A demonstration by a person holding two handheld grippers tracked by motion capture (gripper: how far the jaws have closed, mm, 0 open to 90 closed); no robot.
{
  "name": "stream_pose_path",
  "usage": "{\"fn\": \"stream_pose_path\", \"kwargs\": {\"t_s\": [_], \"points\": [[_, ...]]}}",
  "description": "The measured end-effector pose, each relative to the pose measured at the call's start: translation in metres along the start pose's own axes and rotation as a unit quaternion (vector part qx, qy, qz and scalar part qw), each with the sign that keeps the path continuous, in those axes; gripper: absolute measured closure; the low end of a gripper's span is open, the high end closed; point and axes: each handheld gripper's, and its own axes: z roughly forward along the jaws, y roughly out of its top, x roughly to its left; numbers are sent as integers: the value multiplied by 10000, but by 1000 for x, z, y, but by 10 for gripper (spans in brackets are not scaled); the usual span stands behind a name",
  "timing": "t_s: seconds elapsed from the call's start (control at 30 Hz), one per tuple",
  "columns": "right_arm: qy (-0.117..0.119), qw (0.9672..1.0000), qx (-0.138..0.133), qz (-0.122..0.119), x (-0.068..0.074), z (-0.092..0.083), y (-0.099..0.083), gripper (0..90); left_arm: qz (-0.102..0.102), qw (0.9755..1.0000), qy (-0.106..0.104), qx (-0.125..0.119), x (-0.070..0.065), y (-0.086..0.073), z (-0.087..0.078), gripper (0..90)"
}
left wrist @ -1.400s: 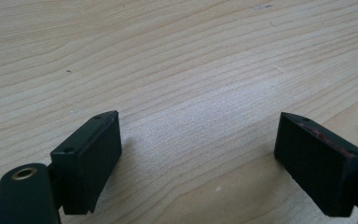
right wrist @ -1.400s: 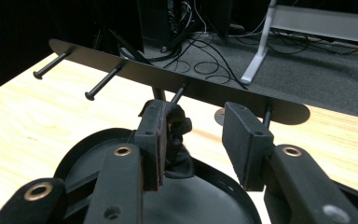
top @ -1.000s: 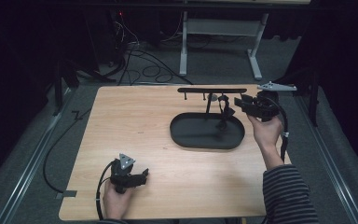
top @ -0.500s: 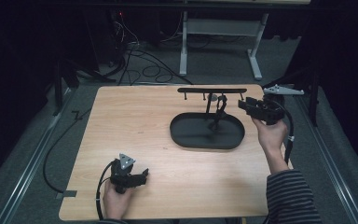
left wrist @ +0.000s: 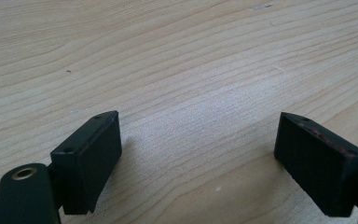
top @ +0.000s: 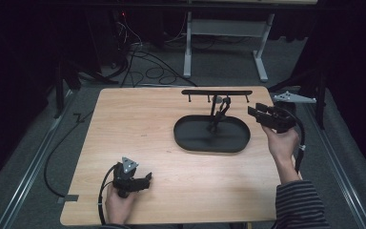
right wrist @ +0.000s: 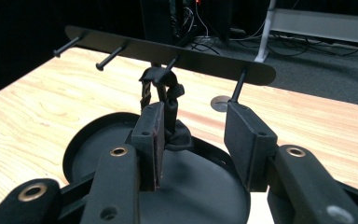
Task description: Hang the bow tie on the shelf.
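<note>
Black strap (right wrist: 164, 100) hangs from one peg of the hook rack (top: 217, 92), its lower end trailing down to the oval tray (top: 190, 142) below — that is where the work's own thing sits now. A second ago the right gripper (top: 256, 112) was up close against the rack and strap; since then it has drawn back toward the worktop's (top: 138, 124) right edge, and its jaws stand open with nothing between them. I judge that the strap has been let go onto its peg and the hanging step is done, or nearly so. The left gripper (top: 145, 180) has not moved: it rests near the front left of the worktop, jaws spread wide over bare wood in the left gripper view.

Counted: one strap, one tray, one rack with four pegs — one peg carrying the strap, three free — and two grippers.
</note>
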Motion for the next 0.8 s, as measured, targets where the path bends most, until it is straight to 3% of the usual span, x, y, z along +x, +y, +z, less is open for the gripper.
{"fn": "stream_pose_path", "kwargs": {"t_s": [0.8], "points": [[155, 9998, -45, 94, -3, -18, -21, 592, 1, 10000, 0, 1, 0, 0, 0, 153]]}}
